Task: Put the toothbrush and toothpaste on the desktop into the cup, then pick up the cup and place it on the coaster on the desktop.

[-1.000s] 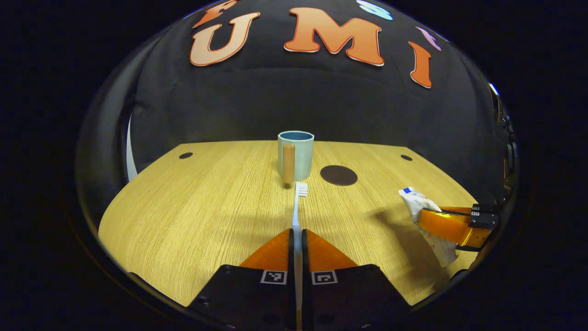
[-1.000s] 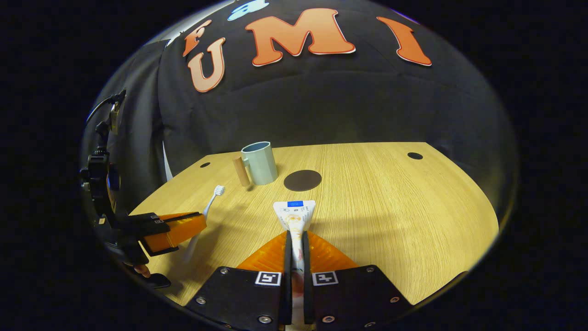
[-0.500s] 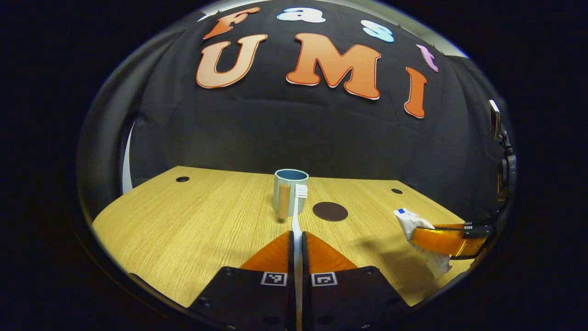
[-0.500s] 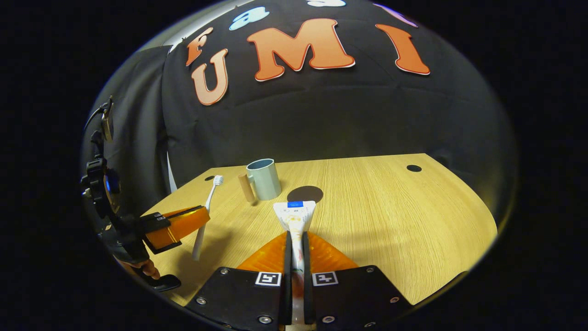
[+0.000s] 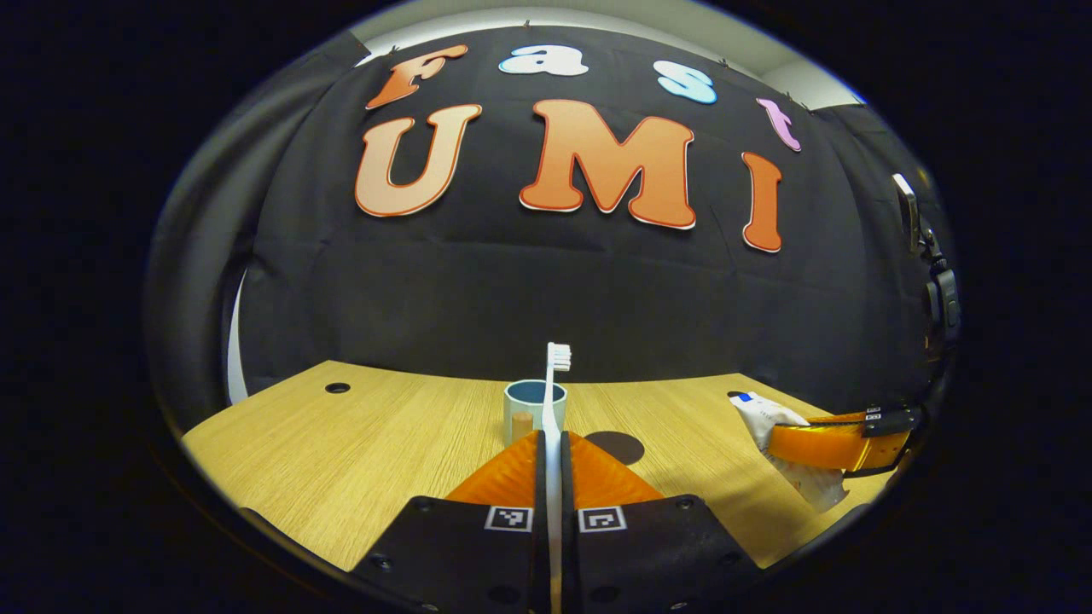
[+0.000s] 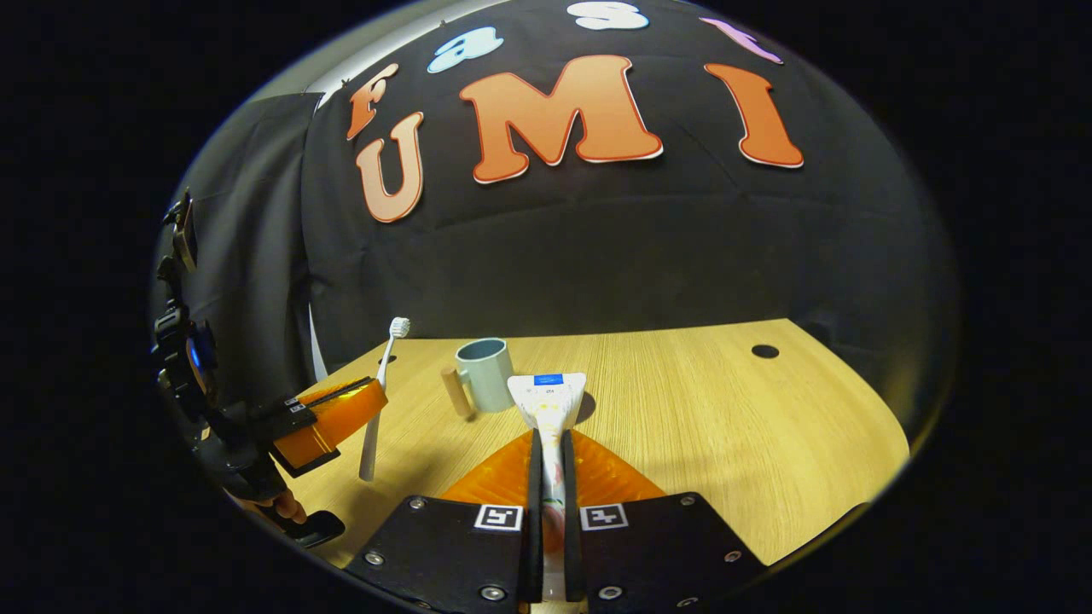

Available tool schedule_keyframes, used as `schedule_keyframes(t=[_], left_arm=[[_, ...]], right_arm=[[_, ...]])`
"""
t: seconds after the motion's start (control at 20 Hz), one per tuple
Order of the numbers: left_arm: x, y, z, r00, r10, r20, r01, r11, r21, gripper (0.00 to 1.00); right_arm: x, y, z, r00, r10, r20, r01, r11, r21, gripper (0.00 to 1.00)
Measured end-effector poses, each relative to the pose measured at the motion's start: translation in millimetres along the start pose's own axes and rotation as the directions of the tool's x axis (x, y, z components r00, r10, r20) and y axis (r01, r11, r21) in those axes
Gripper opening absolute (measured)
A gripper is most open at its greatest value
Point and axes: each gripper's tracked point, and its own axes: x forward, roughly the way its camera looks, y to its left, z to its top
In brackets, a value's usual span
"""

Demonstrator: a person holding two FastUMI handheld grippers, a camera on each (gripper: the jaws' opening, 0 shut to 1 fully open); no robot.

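in my left gripper (image 5: 553, 452) i clamp the one toothbrush (image 5: 555, 388), and it has tipped up since a second ago, bristles now high above the desk (image 5: 341, 460); my right gripper (image 6: 547, 452) pinches the one toothpaste tube (image 6: 547, 401), also raised (both look ready to drop in). farther off stand one cup (image 6: 485, 373) with a wooden handle, empty, and one dark coaster (image 5: 621, 445) just beside it.

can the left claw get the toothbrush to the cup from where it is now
Probably yes. The left claw grips the toothbrush upright, lifted off the desktop, and the cup stands open-mouthed straight ahead with nothing between. The right claw with the toothpaste is off to the side.
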Motion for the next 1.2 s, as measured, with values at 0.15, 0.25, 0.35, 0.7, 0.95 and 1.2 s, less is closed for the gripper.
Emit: schedule_keyframes(t=[0.15, 0.25, 0.35, 0.7, 0.95, 1.2], left_arm=[[14.3, 5.1, 22.0, 0.999, 0.001, 0.038, -0.001, 1.000, -0.007, 0.04], [24.3, 10.6, 39.9, 0.997, -0.001, 0.073, 0.003, 0.999, -0.032, 0.05], [35.1, 13.8, 54.5, 0.995, 0.000, 0.101, 0.004, 0.999, -0.043, 0.05], [87.0, 12.3, 83.4, 0.990, -0.020, 0.140, 0.031, 0.996, -0.078, 0.05], [122.8, 6.9, 105.6, 0.983, -0.030, 0.179, 0.053, 0.991, -0.124, 0.05], [147.2, 16.2, 122.2, 0.975, -0.020, 0.219, 0.051, 0.989, -0.137, 0.05]], right_arm=[[4.0, 0.7, 23.5, 0.999, 0.000, 0.039, 0.000, 1.000, -0.020, 0.10], [8.5, 2.1, 37.5, 0.998, 0.002, 0.061, 0.000, 1.000, -0.026, 0.10], [15.8, 4.3, 48.5, 0.997, 0.005, 0.073, -0.002, 0.999, -0.032, 0.10], [36.1, 12.7, 78.2, 0.994, 0.016, 0.108, -0.009, 0.998, -0.066, 0.10], [55.2, 14.7, 97.1, 0.992, 0.019, 0.124, -0.011, 0.998, -0.063, 0.10], [65.3, 7.6, 113.4, 0.987, 0.009, 0.160, 0.001, 0.998, -0.062, 0.10]])
